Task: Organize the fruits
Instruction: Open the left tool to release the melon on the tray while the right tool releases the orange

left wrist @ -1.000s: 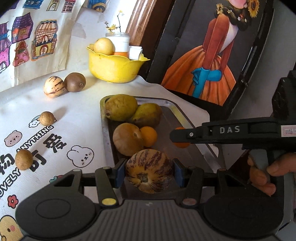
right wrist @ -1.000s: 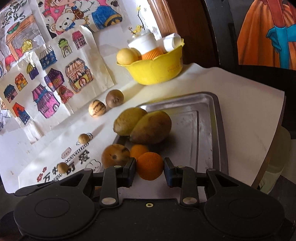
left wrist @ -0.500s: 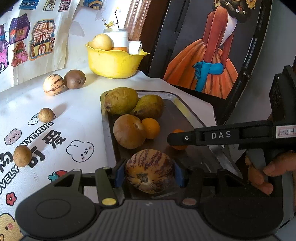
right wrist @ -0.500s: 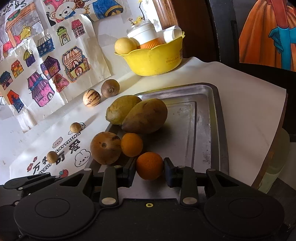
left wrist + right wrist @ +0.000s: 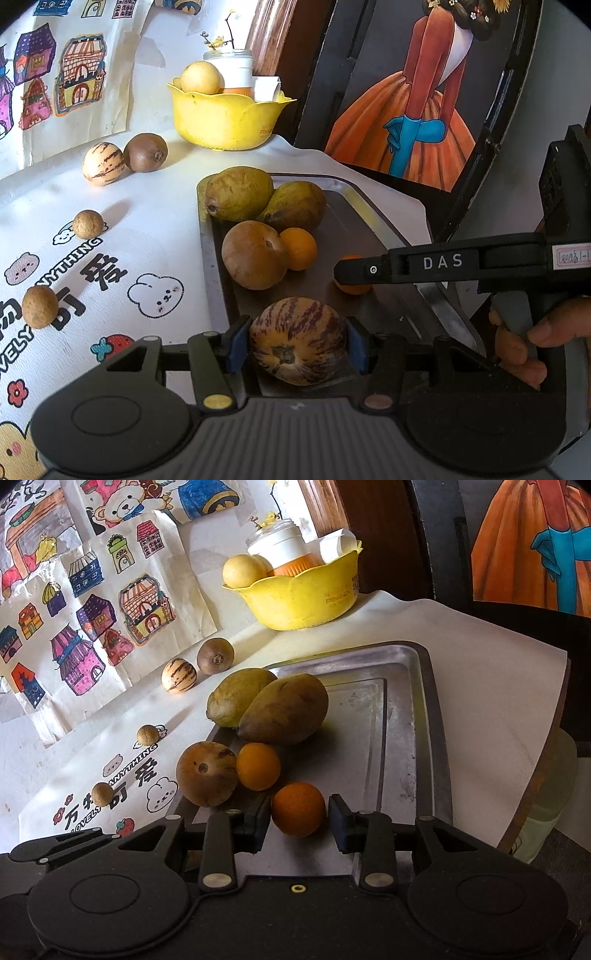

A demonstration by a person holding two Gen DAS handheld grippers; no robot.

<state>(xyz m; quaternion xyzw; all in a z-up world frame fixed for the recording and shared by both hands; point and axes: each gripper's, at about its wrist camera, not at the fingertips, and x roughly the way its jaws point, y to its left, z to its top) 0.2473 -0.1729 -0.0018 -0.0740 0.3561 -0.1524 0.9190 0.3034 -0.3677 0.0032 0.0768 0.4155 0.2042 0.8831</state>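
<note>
The left tongs point(image 5: 298, 341) stand about halfway apart, opening, their blue pads at either side of a purple-striped melon point(image 5: 297, 340) that sits at the near end of the metal tray point(image 5: 432, 716); whether the pads press on it cannot be told. The right tongs point(image 5: 299, 821) are opening too, a small gap showing on each side of the orange point(image 5: 298, 808) that rests on the tray between them. A person's hand point(image 5: 524, 343) grips the handle of the right tongs, seen to the right of the left pair. Just beyond the right tongs and slightly to their left lie a second orange point(image 5: 258, 766) and a round brown fruit point(image 5: 206, 773), touching each other. Farther ahead on the tray, two yellow-green mangoes point(image 5: 284, 709) lean together. To the left of both tongs, on the white printed cloth point(image 5: 122, 760) that covers the surface, sit two small tan round fruits point(image 5: 147, 735), well apart from one another. Beyond them, off the tray, a small pale striped melon point(image 5: 178, 675) and a brown kiwi-like fruit point(image 5: 215, 655) lie just beside each other. Farthest ahead stands a yellow bowl point(image 5: 303, 598) holding a pale round fruit point(image 5: 243, 571) and white containers, before children's drawings point(image 5: 92, 602) pinned to the wall.
</note>
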